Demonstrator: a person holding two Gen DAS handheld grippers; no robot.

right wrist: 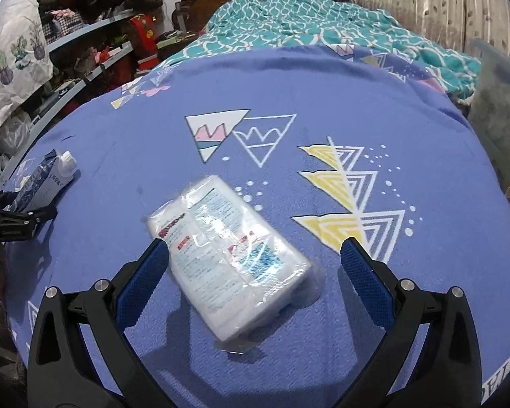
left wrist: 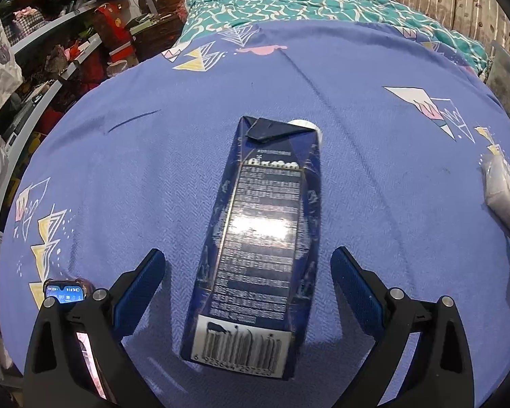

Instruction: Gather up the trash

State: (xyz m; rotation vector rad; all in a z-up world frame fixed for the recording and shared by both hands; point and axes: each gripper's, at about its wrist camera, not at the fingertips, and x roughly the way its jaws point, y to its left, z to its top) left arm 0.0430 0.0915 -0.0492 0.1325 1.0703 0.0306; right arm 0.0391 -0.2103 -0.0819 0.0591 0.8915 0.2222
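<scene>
My left camera looks forward and down along my fingers (left wrist: 146, 292), close over the carton (left wrist: 258, 238) on the bed (left wrist: 119, 170). My right camera does likewise over the plastic packet (right wrist: 227, 255). Both views share the bedsheet, carton (right wrist: 40, 183) and packet (left wrist: 503, 197).

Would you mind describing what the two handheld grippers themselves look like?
Both look alike: the left gripper and right gripper have matte black, triangular cut-out frames with silver round bolts at the joints. Their fingers carry blue textured pads. No cables, markings or sleeves are visible.
</scene>
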